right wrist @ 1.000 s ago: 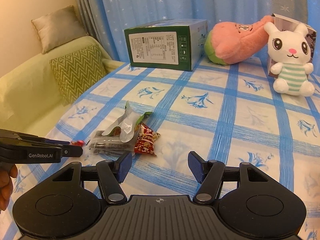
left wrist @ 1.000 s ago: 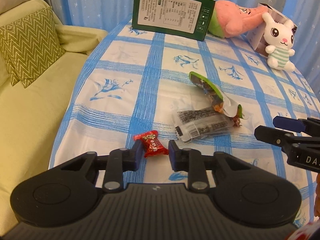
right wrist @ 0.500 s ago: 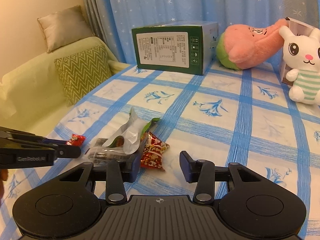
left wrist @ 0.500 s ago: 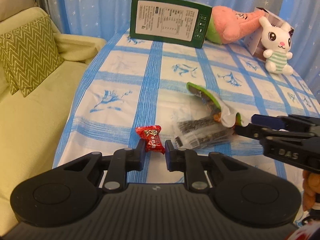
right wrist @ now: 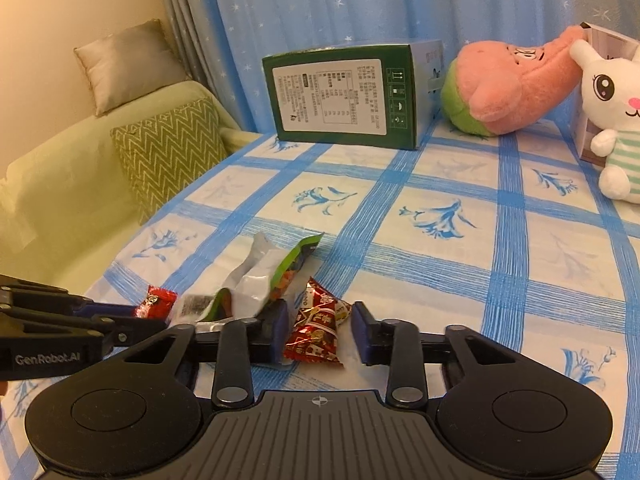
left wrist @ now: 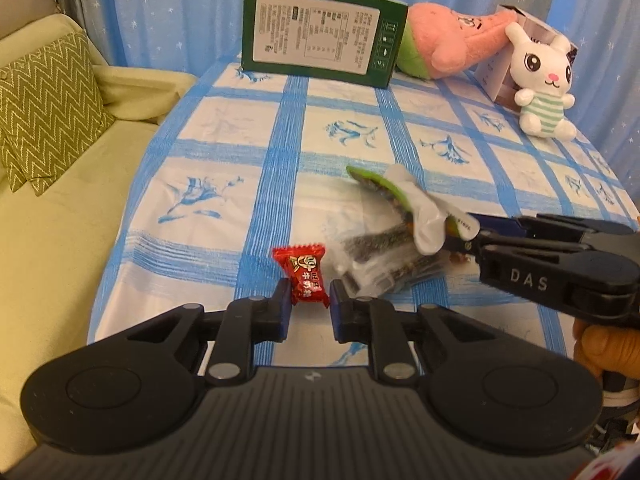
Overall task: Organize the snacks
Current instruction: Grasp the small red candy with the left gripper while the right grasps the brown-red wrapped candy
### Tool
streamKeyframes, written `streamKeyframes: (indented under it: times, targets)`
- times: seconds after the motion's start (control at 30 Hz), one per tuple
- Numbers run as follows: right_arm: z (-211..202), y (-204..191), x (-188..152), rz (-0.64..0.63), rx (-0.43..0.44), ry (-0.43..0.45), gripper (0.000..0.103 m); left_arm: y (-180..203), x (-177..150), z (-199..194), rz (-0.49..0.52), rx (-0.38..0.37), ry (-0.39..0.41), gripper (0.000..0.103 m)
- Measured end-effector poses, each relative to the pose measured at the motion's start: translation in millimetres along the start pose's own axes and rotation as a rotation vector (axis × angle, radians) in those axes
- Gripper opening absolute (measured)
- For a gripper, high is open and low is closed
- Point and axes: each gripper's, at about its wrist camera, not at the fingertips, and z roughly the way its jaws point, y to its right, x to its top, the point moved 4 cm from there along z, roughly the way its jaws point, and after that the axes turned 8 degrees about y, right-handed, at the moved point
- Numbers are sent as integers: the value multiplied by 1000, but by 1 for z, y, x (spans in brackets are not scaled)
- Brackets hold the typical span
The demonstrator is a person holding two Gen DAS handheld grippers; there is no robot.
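I have 2 pickups going at once. My left gripper point(left wrist: 306, 306) is clamped on the small red candy point(left wrist: 304, 276), pads pressing its lower end at the near edge of the blue-checked tablecloth point(left wrist: 280, 140). My right gripper point(right wrist: 318, 330) has just been closing, and the red foil snack packet point(right wrist: 316, 326) sits between its fingers; the left pad touches it, but a sliver of cloth shows before the right pad, so I judge it narrow and not yet gripping. The rest of the pile (a green-and-white pouch point(right wrist: 276, 276) and a clear packet of dark sticks point(left wrist: 380, 256)) lies just beside, touching the foil packet's left side.

I read this as the grasp step for both snacks. Next I need the right fingers to finish closing on foil alone, without snagging the pouch, then lift both. The green box point(right wrist: 344, 96) at the far edge looks a likely place for them, though I cannot tell whether it is open.
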Motion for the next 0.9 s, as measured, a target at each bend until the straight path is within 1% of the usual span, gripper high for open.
streamKeyframes:
  times: [0.07, 0.27, 0.3, 0.33, 0.63, 0.73, 0.77, 0.9]
  targets:
    - [0, -1, 1, -2, 3, -6, 24, 0, -2, 2, 7, -1, -9, 18]
    - [-1, -5, 2, -16, -14, -13, 24, 0, -1, 2, 19, 19, -3, 19]
    - [-1, -4, 2, -16, -16, -14, 24, 0, 0, 1, 21, 25, 2, 22]
    - [-1, -4, 2, -16, -17, -15, 24, 0, 0, 1, 25, 30, 6, 23]
    - [0, -5, 1, -33, -16, -14, 24, 2, 1, 6, 47, 39, 32, 24]
    - [-1, -6, 2, -32, -15, -22, 23, 4, -1, 8, 76, 49, 26, 23]
    - [-2, -7, 1, -33, -18, -22, 22, 5, -2, 8, 86, 50, 24, 19]
    - [-7, -4, 1, -28, -29, -26, 22, 8, -2, 7, 89, 31, 13, 17]
